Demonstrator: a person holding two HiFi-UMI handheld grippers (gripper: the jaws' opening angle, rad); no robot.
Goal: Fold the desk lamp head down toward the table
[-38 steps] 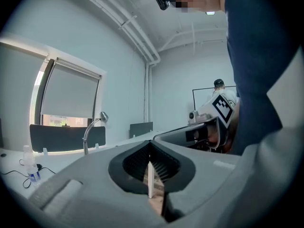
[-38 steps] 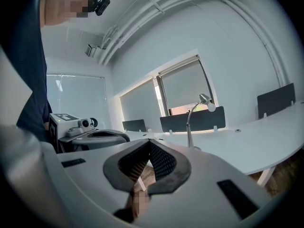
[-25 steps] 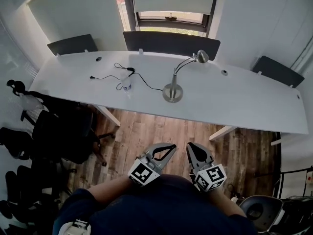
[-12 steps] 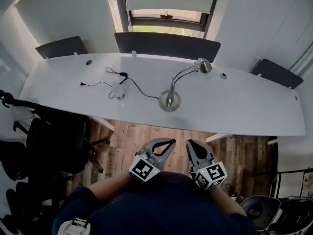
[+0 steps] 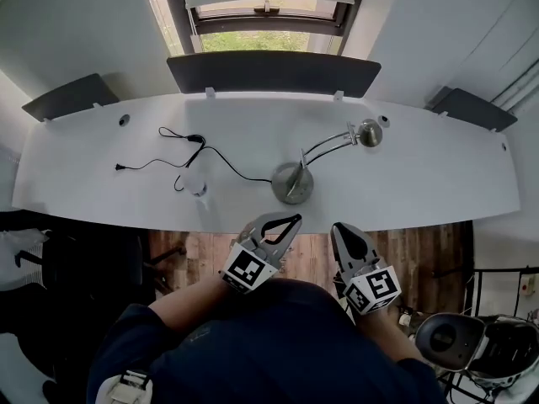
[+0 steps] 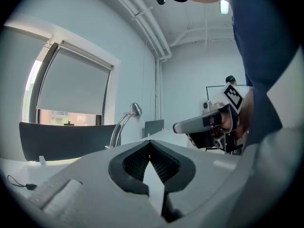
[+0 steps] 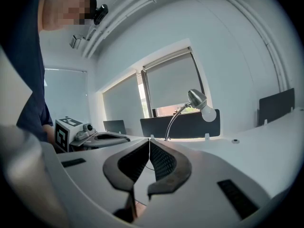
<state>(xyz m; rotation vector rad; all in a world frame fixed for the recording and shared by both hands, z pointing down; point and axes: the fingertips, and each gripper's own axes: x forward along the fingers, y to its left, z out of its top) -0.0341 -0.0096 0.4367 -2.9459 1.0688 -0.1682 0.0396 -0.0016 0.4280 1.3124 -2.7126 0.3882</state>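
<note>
A silver desk lamp [image 5: 293, 181] stands on the long white desk [image 5: 438, 179], its round base near the front edge. Its curved neck rises to the right and ends in the lamp head [image 5: 368, 132]. In the right gripper view the lamp head [image 7: 196, 99] with its white bulb sits raised, ahead and slightly right. The left gripper view shows the lamp [image 6: 124, 122] ahead to the left. My left gripper [image 5: 291, 220] and right gripper [image 5: 339, 228] are both shut and empty, held side by side just short of the desk's front edge, apart from the lamp.
A black cable [image 5: 181, 147] and a small white object [image 5: 195, 187] lie on the desk left of the lamp. Dark divider panels [image 5: 274, 73] stand along the desk's back edge under the window [image 5: 261, 36]. Black office chairs [image 5: 76, 268] sit at the left, another chair [image 5: 472, 343] at the lower right.
The desk and lamp have come closer in the head view. Both grippers have moved forward from over the wooden floor to the desk's front edge, still shut.
</note>
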